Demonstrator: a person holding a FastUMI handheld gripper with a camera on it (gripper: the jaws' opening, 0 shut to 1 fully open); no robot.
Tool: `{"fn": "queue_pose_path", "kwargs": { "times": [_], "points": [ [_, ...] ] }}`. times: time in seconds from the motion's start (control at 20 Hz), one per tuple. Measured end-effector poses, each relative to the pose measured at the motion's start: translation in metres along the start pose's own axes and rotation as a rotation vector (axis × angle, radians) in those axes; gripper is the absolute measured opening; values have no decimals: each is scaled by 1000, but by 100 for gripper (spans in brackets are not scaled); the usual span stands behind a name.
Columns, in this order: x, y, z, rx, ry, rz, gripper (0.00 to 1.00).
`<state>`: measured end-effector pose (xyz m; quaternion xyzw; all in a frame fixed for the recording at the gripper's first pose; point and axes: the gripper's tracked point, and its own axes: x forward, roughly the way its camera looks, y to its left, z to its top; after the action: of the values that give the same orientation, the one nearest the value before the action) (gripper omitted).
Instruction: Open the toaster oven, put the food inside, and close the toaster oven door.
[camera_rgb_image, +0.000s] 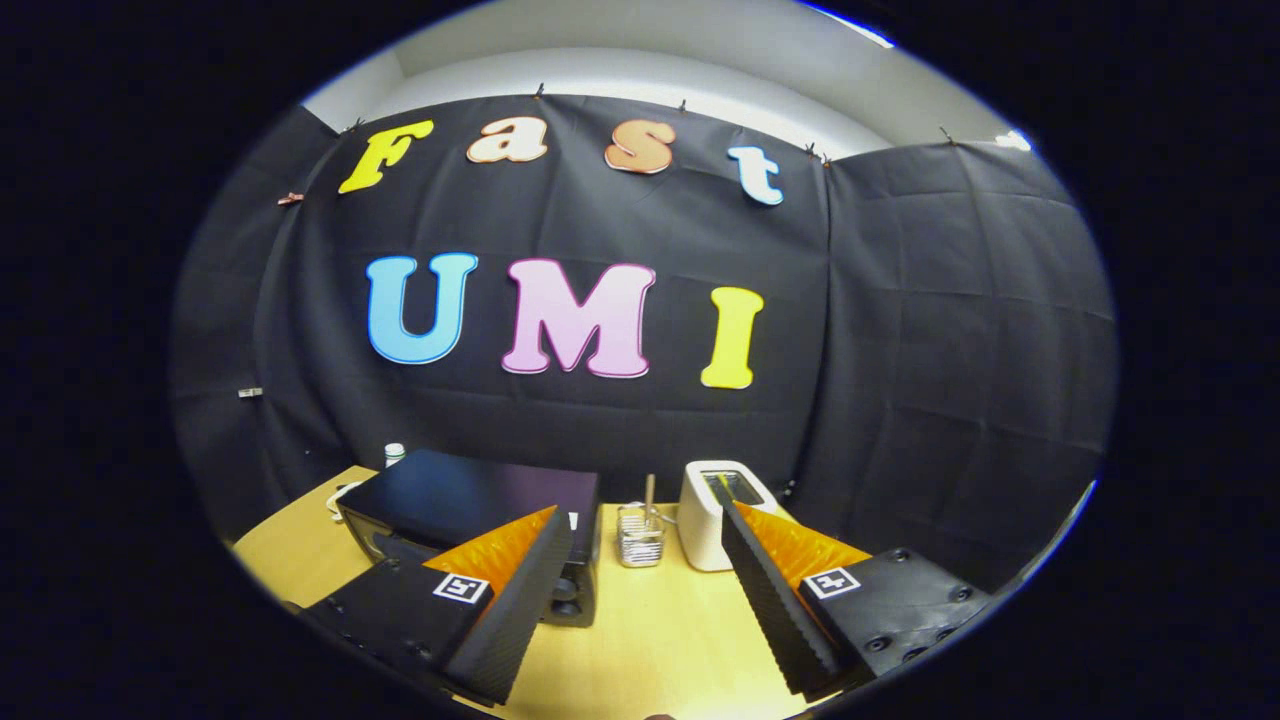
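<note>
A black toaster oven (470, 510) stands on the wooden table (650, 620), beyond and partly behind the left finger (520, 600). Its front face with knobs peeks out beside that finger, and its door looks shut. My gripper (648, 520) is open, held above the table, with nothing between its fingers. The right finger (770, 600) reaches toward a white slot toaster.
A white slot toaster (720, 510) stands at the back of the table, right of the oven. Between them sits a small wire holder (640, 535) with a stick in it. A small white-capped bottle (394, 455) stands behind the oven. Black cloth walls close the booth.
</note>
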<state>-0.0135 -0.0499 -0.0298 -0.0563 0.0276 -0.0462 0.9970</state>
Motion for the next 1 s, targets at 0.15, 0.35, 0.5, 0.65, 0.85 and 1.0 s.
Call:
{"fn": "queue_pose_path", "kwargs": {
  "times": [0.15, 0.35, 0.5, 0.65, 0.85, 1.0],
  "points": [
    [-13, -21, 4, 39, 2, -43, 98],
    [-17, -40, 3, 43, 8, -88, 98],
    [-14, -40, 5, 50, 9, -85, 98],
    [-9, -34, 7, 66, 14, -72, 98],
    [-1, -18, 11, 69, 11, -35, 98],
    [4, -2, 12, 77, 23, -3, 98]
  ]
}}
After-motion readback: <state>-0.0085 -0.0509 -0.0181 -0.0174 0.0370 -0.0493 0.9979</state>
